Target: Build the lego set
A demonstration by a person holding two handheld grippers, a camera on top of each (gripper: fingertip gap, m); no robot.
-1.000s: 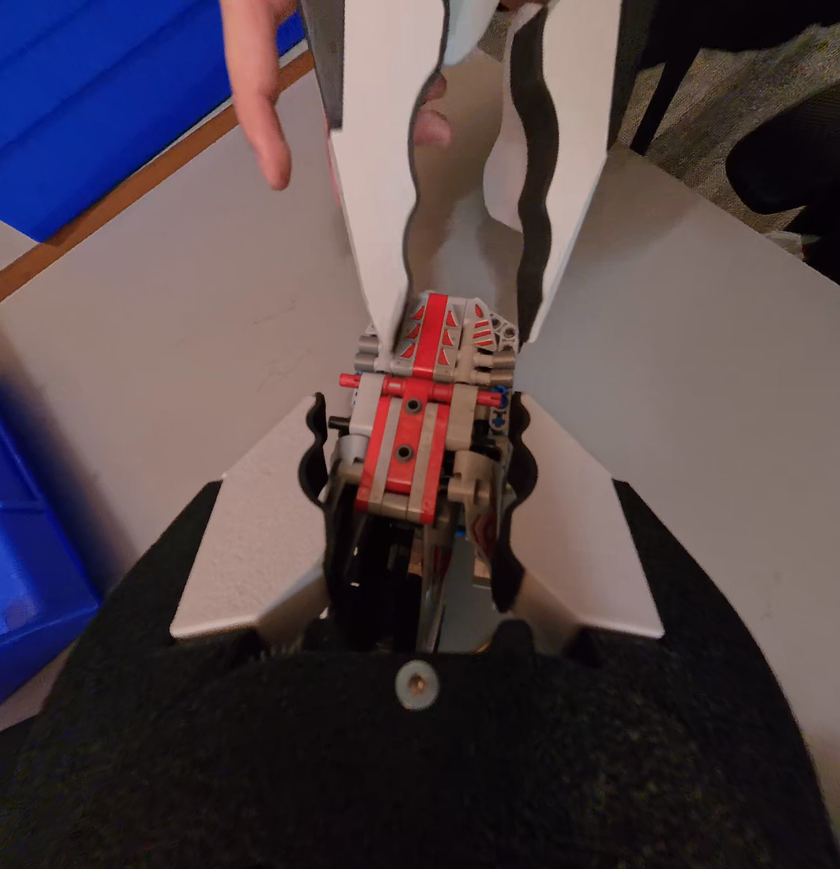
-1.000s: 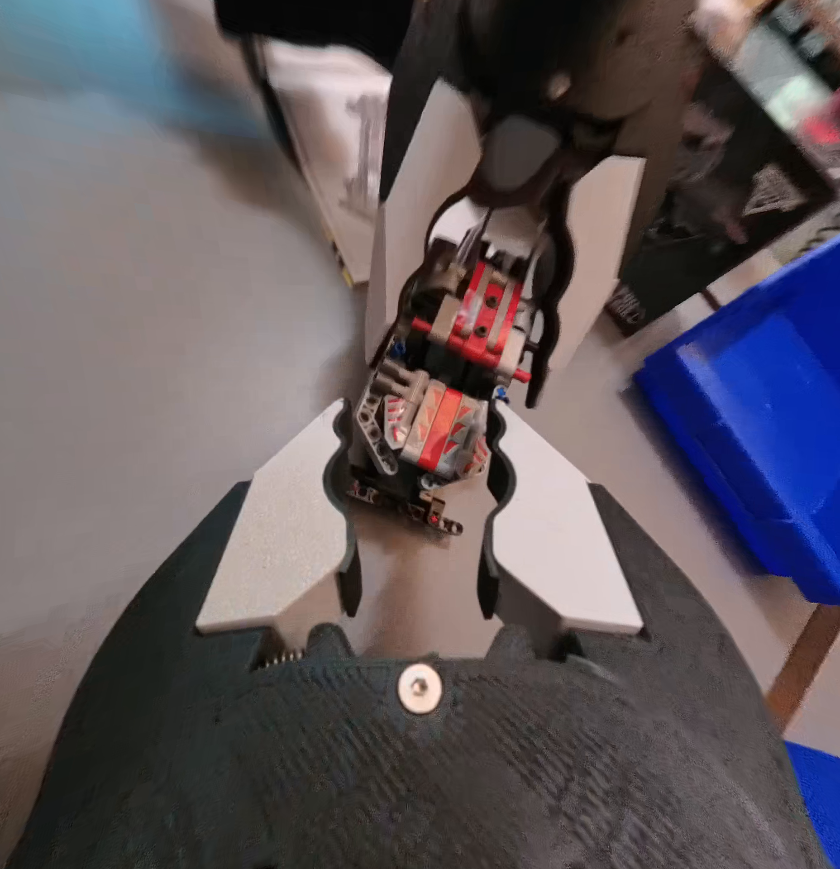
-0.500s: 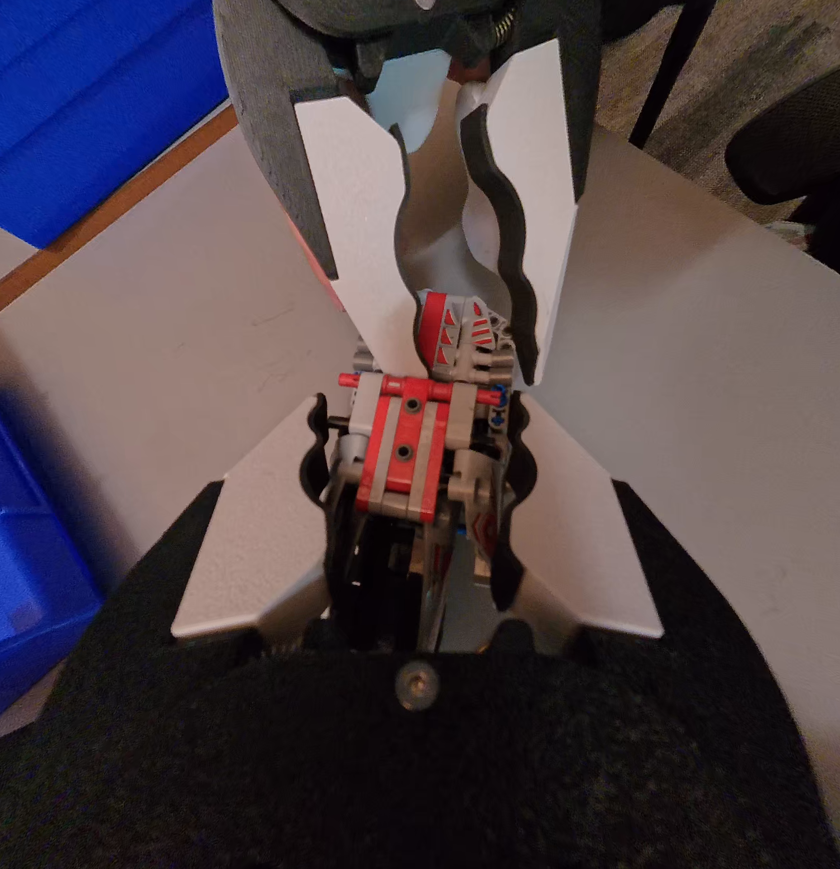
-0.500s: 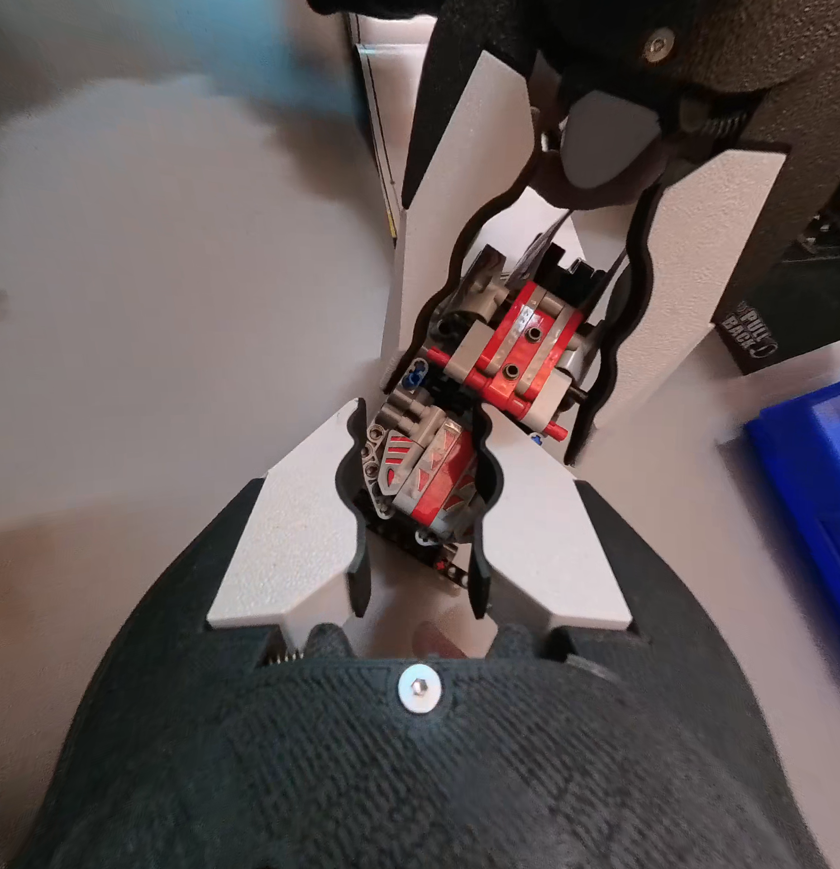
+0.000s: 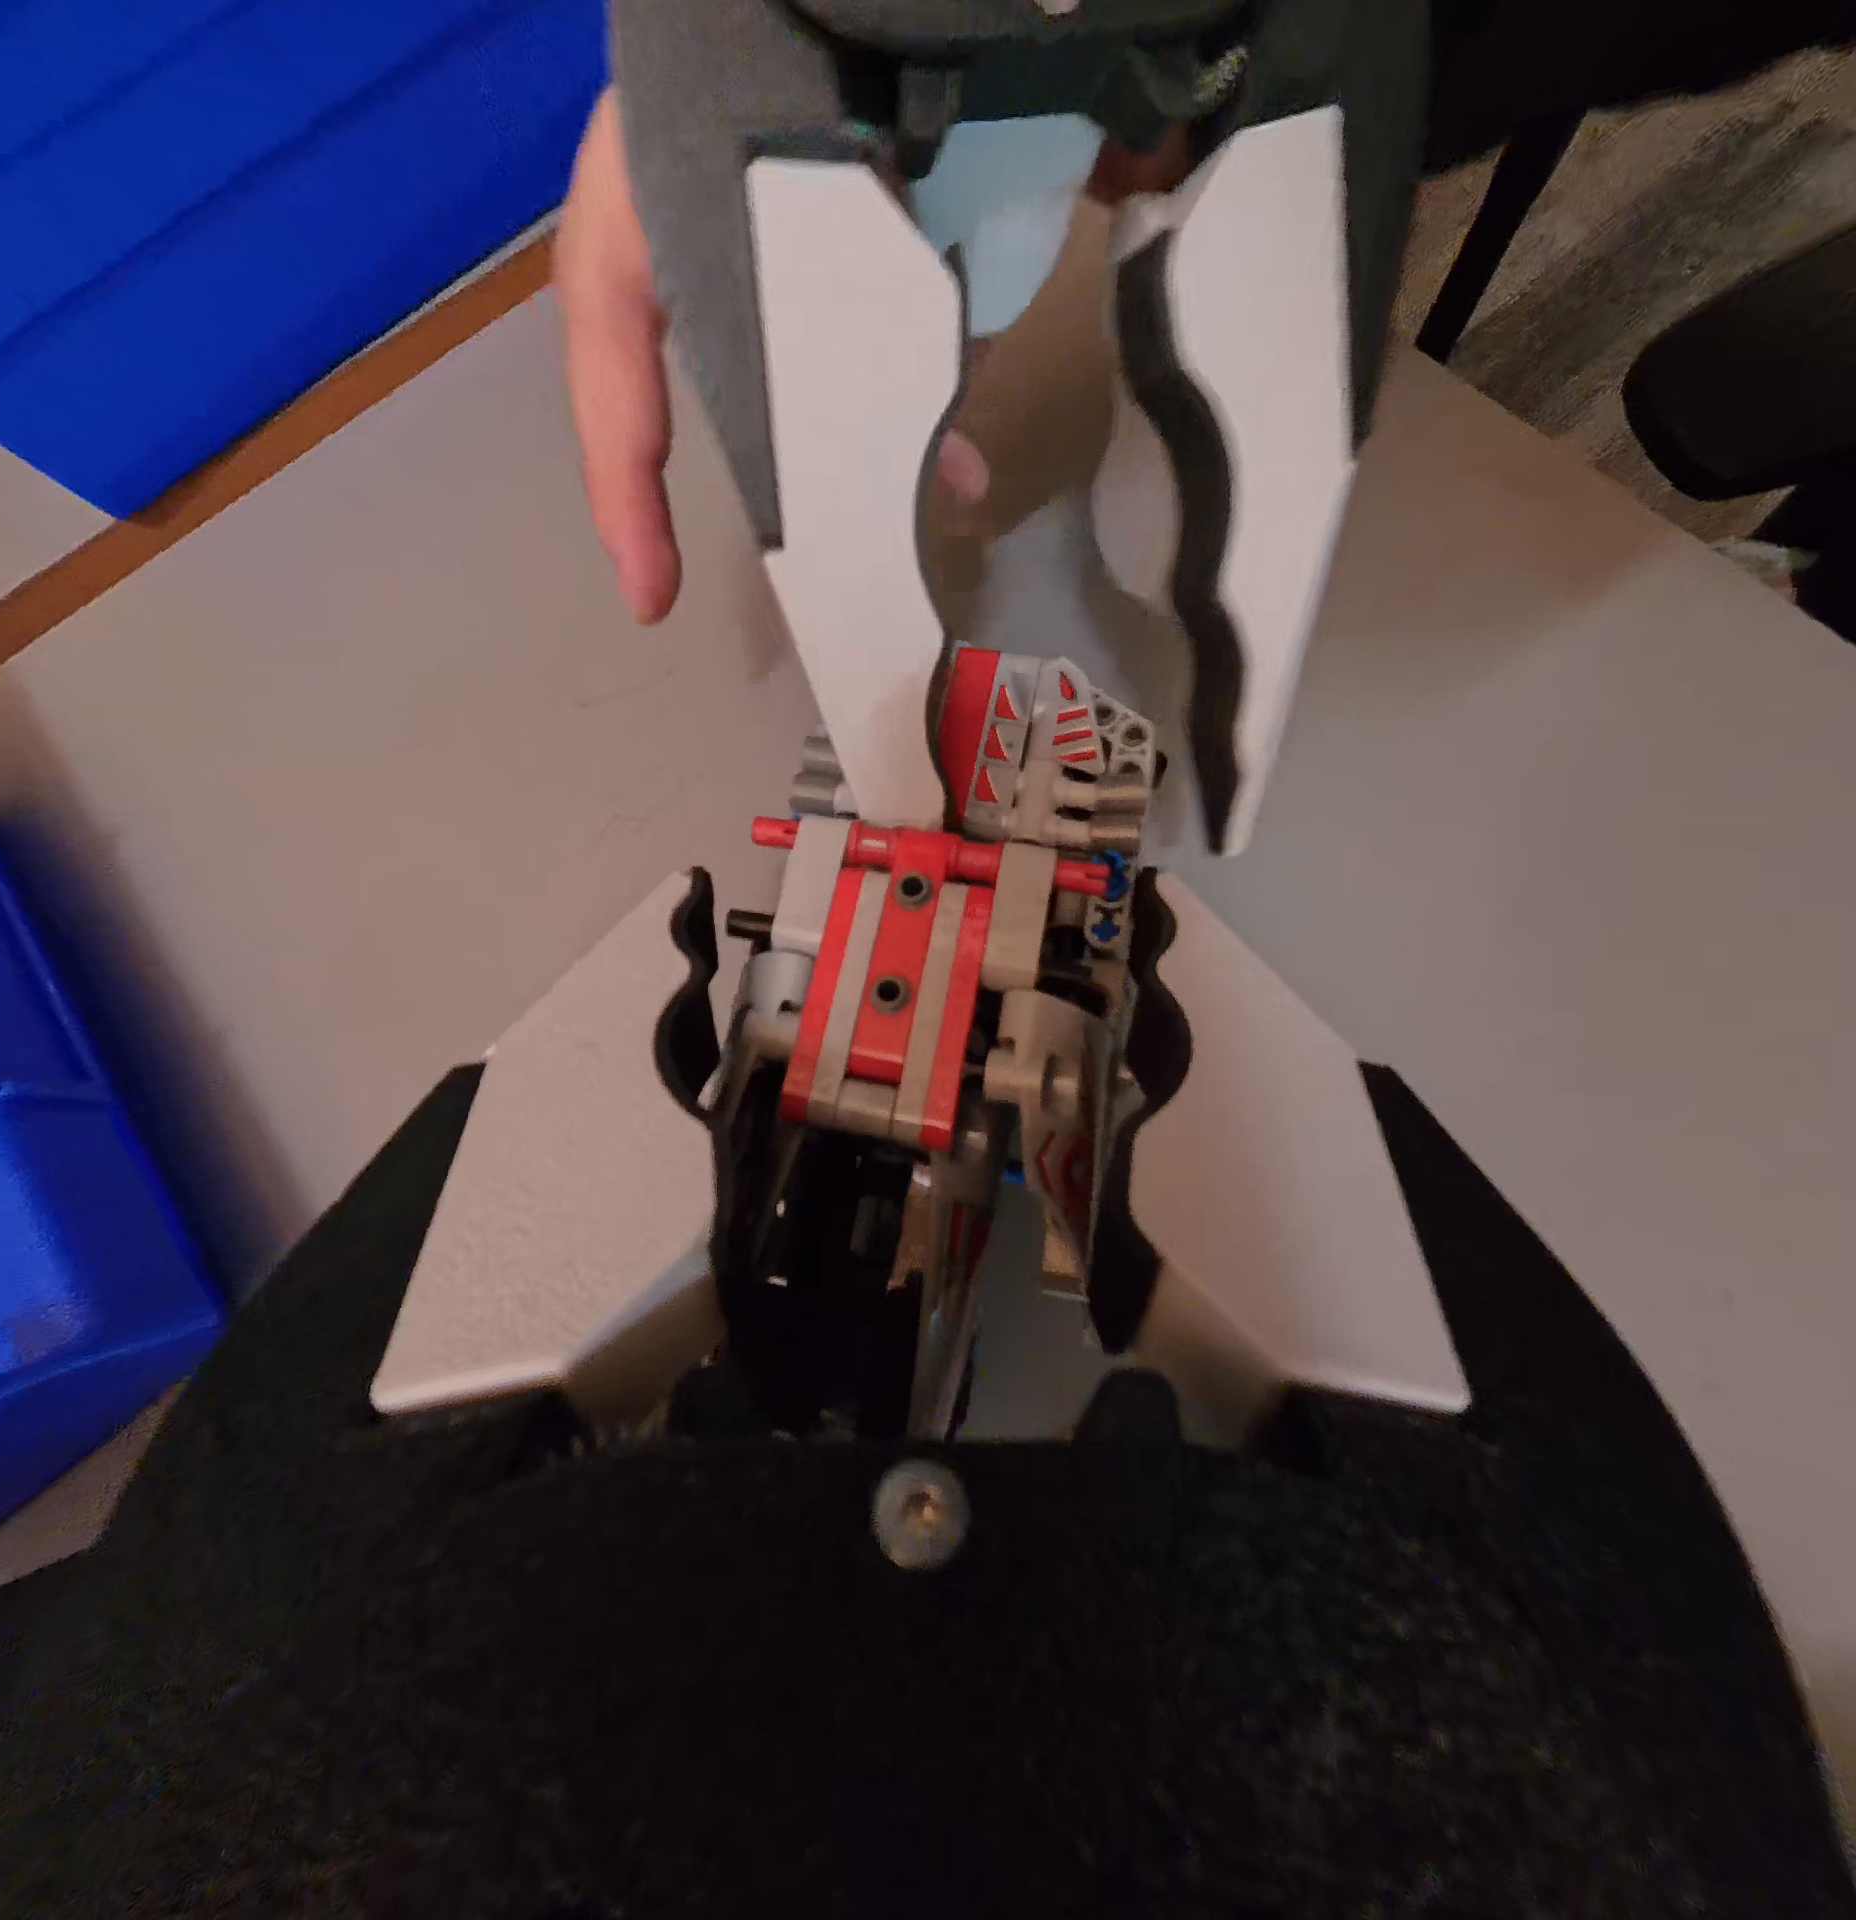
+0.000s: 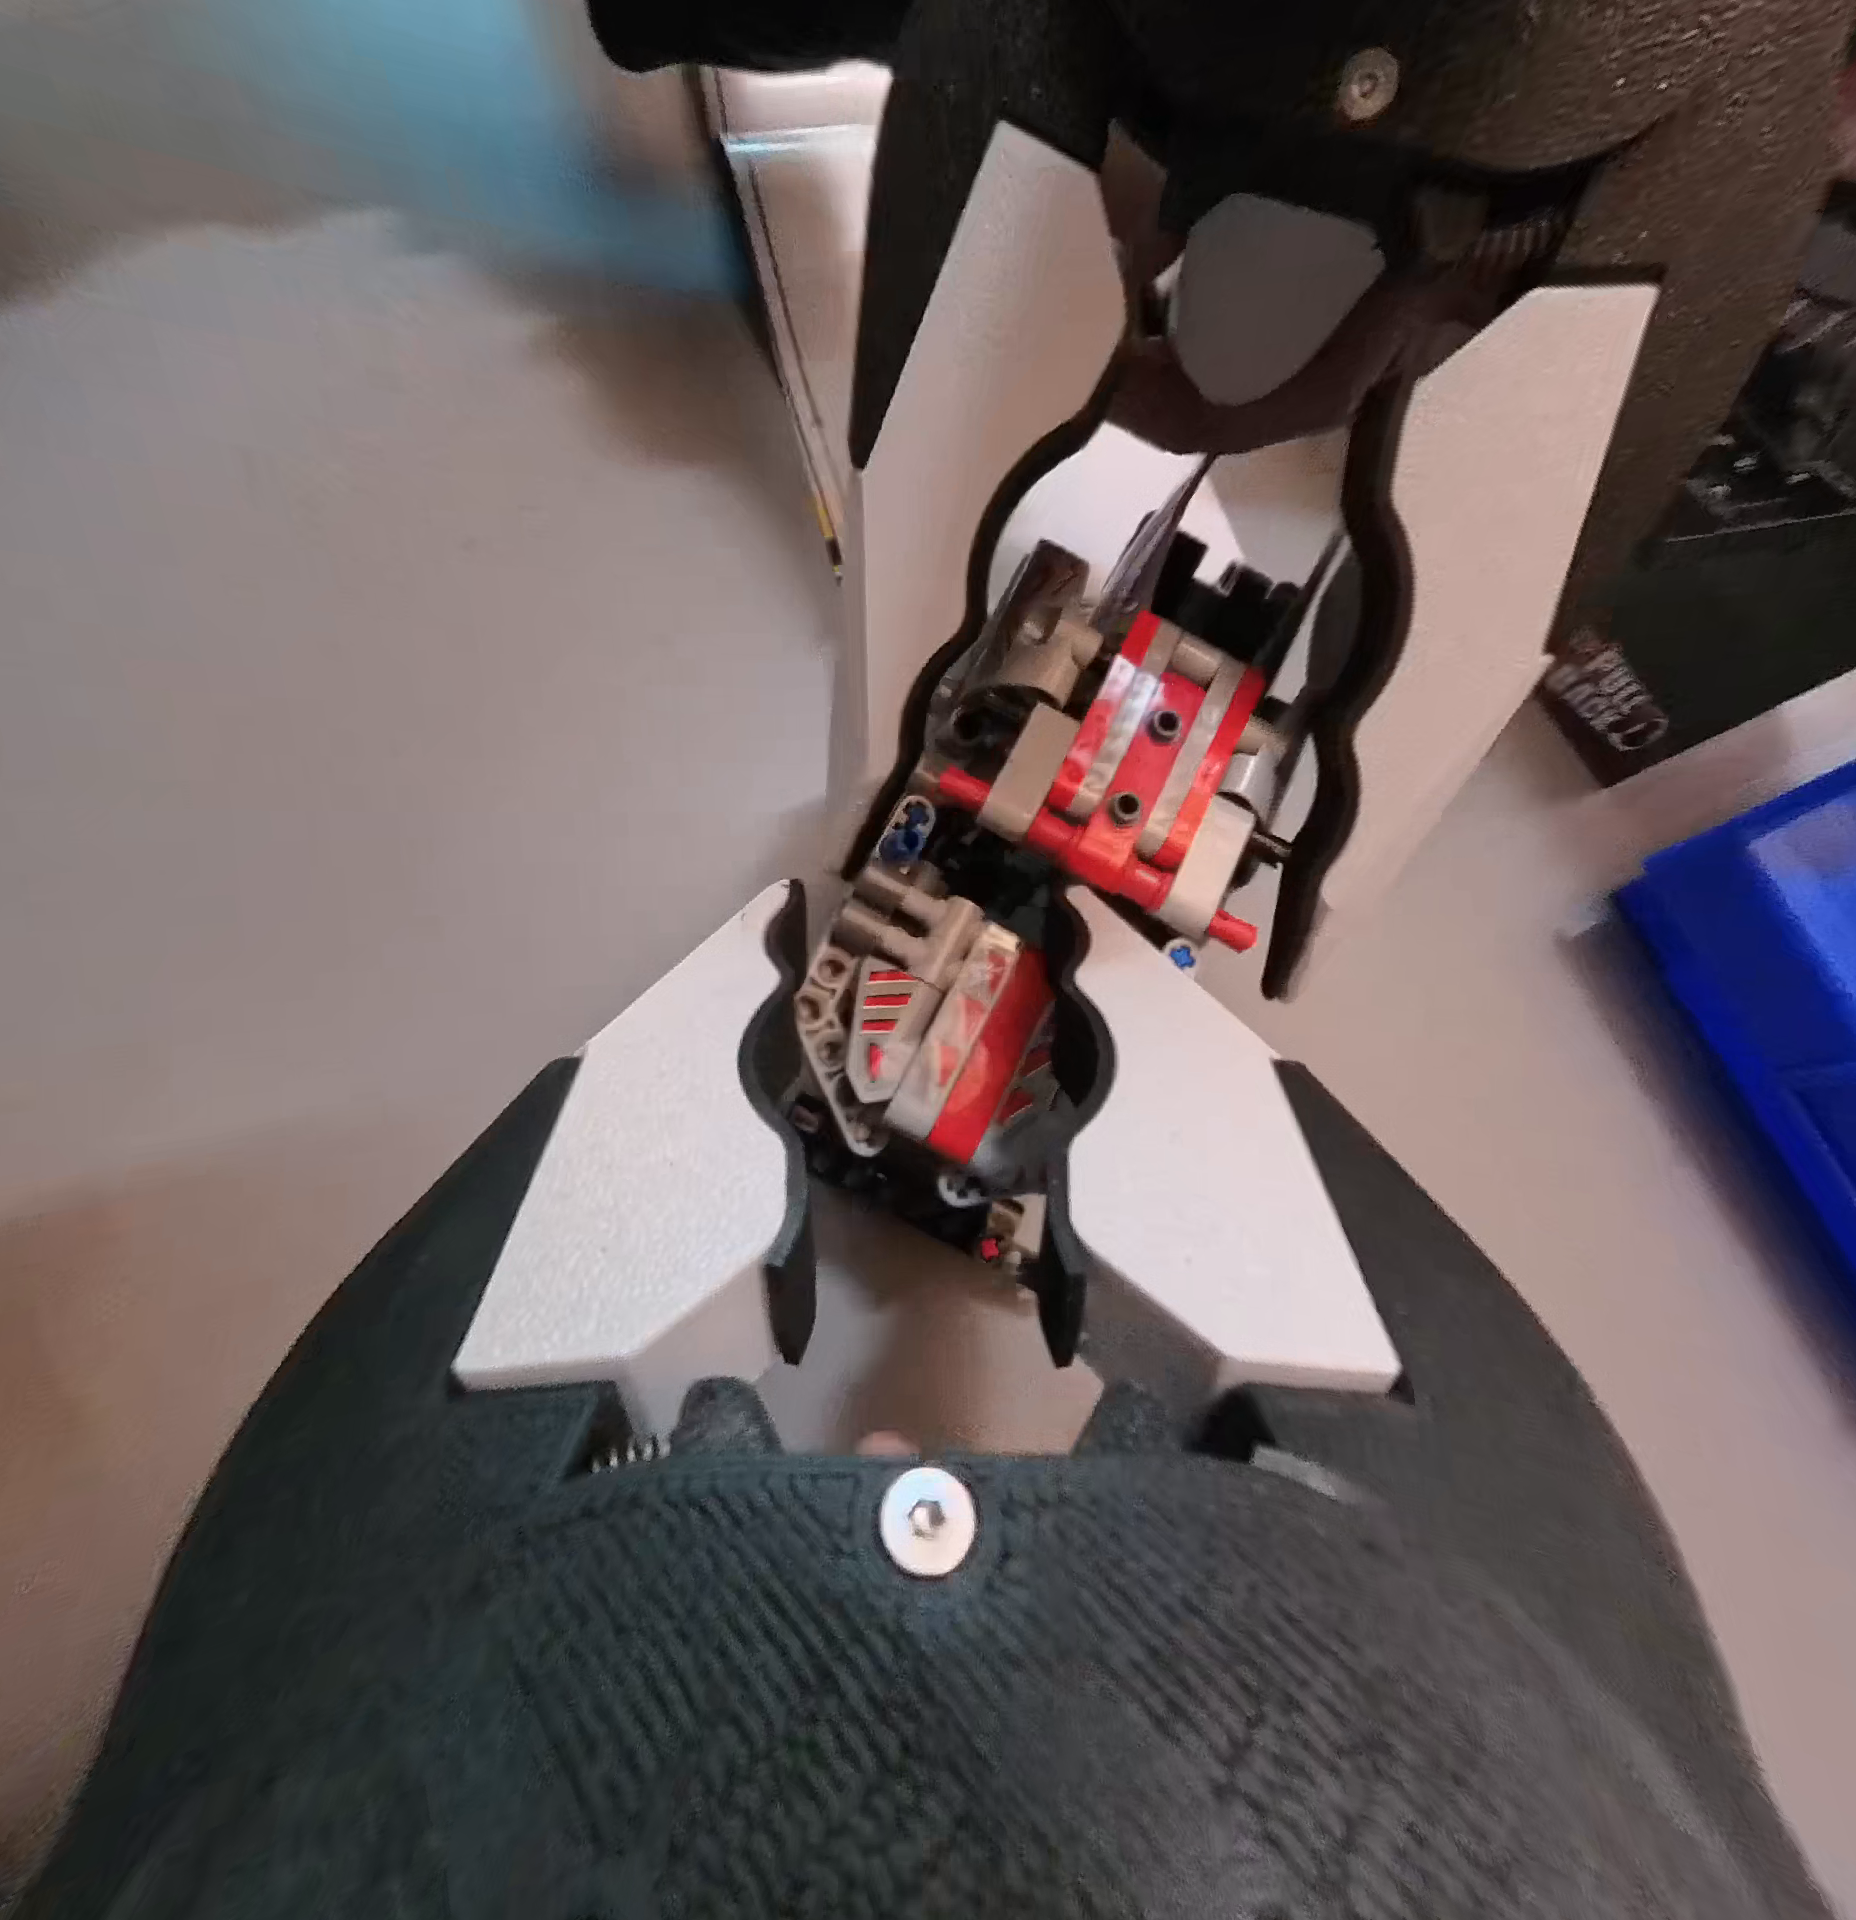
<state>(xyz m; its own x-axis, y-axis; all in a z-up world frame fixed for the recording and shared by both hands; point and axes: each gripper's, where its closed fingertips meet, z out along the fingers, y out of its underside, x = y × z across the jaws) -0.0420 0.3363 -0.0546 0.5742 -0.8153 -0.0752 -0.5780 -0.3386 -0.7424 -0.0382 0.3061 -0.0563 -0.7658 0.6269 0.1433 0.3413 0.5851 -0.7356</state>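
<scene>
The red and grey lego model (image 5: 893, 997) was held above the pale worktop (image 5: 332, 790) between two grippers that faced each other. The left hand-held gripper (image 5: 929, 914) was clenched on the rear body of the model, its fingers pressing both sides. The right hand-held gripper (image 6: 929, 997) grasped the front part, a grey nose with red stripes (image 6: 934, 1049). A bare hand (image 5: 617, 416) showed behind the right one. Blue bins (image 5: 62, 1143) stood beside the worktop.
</scene>
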